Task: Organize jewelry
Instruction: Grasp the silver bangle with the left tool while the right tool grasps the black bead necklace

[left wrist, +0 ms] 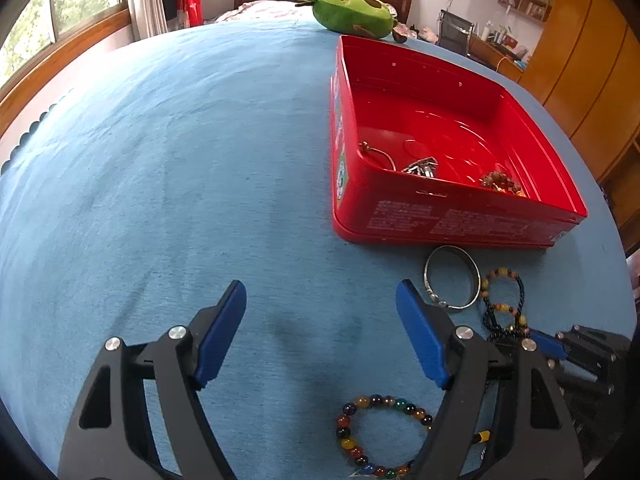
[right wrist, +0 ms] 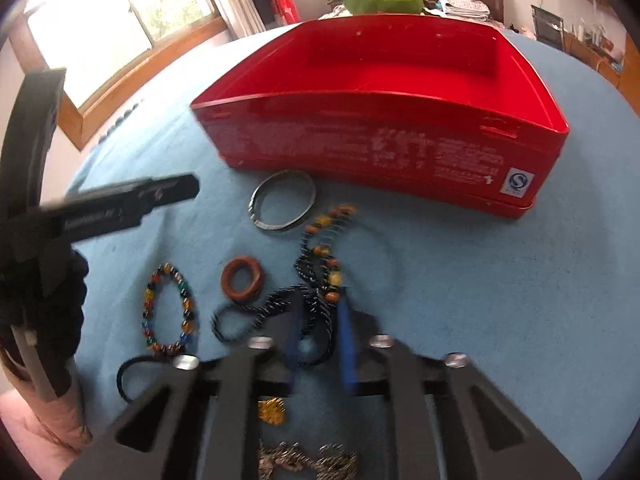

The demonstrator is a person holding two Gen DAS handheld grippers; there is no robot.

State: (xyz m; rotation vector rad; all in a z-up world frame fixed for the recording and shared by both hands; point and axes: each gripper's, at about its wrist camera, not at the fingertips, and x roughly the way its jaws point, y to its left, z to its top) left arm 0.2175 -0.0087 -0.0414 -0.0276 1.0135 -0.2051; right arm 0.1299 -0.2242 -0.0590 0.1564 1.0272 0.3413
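The red tin is set on the blue-covered bed; some jewelry is already inside it. The left gripper is held with jaws wide apart, empty. The right gripper is seen with jaws nearly together around the dark corded bead necklace. The trailing cord could be snagged on the silver bangle. White print on the tin cannot be read.
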